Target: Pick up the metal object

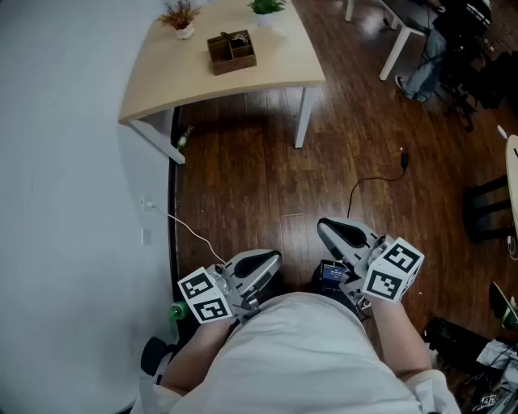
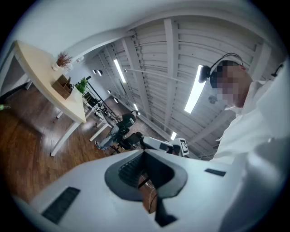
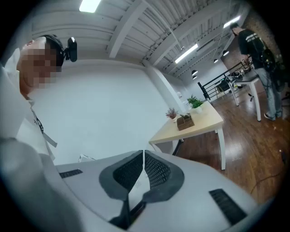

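Note:
No metal object can be made out in any view. A wooden organiser box (image 1: 231, 50) stands on the pale wooden table (image 1: 267, 69) far ahead, and what it holds is too small to tell. The box (image 3: 185, 121) and table (image 3: 204, 120) also show in the right gripper view. My left gripper (image 1: 271, 259) and right gripper (image 1: 328, 229) are held close to the person's body, over the dark wooden floor and far from the table. Both are shut with nothing between the pads: the left gripper (image 2: 145, 153) points level and the right gripper (image 3: 144, 153) slightly down.
Two small potted plants (image 1: 180, 18) (image 1: 267, 8) stand at the table's far edge. A white wall (image 1: 73, 210) runs along the left with a white cable (image 1: 198, 236) trailing from it. A black cable (image 1: 380, 178) lies on the floor. A seated person (image 1: 429, 48) and white furniture are at top right.

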The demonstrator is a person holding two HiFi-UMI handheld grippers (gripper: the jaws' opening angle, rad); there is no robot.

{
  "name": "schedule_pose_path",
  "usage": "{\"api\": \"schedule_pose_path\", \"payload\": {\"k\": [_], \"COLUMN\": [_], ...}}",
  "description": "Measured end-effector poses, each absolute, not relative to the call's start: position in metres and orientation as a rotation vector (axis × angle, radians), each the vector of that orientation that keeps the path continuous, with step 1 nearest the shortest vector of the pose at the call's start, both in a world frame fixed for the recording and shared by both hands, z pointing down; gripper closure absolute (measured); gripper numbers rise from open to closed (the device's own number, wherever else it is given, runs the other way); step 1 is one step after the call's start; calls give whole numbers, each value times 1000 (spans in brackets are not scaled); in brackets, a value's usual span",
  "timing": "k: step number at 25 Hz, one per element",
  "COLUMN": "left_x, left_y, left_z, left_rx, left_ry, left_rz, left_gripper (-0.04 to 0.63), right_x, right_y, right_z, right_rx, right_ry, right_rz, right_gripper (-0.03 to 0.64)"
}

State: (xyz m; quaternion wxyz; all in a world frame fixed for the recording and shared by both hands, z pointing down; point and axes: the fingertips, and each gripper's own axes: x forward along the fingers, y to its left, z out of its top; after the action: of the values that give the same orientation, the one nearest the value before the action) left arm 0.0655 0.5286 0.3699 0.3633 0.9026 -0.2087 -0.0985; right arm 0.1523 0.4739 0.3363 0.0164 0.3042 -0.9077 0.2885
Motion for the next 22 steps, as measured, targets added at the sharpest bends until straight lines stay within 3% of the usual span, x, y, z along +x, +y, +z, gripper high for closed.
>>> {"api": "schedule_pose_path", "payload": {"k": [13, 22], "left_x": [29, 25], "left_y": [519, 451], "left_z": [366, 370], "left_rx": [2320, 2288], "left_ry": [-624, -795], "left_rz": [-272, -287], "left_gripper": [598, 598], "right_x": [134, 146], "right_y": [461, 380], "right_z": [337, 354], "right_rx": [946, 860], "right_ry": [-2783, -2805], "right_rz": [875, 845], "right_gripper": [621, 621]}}
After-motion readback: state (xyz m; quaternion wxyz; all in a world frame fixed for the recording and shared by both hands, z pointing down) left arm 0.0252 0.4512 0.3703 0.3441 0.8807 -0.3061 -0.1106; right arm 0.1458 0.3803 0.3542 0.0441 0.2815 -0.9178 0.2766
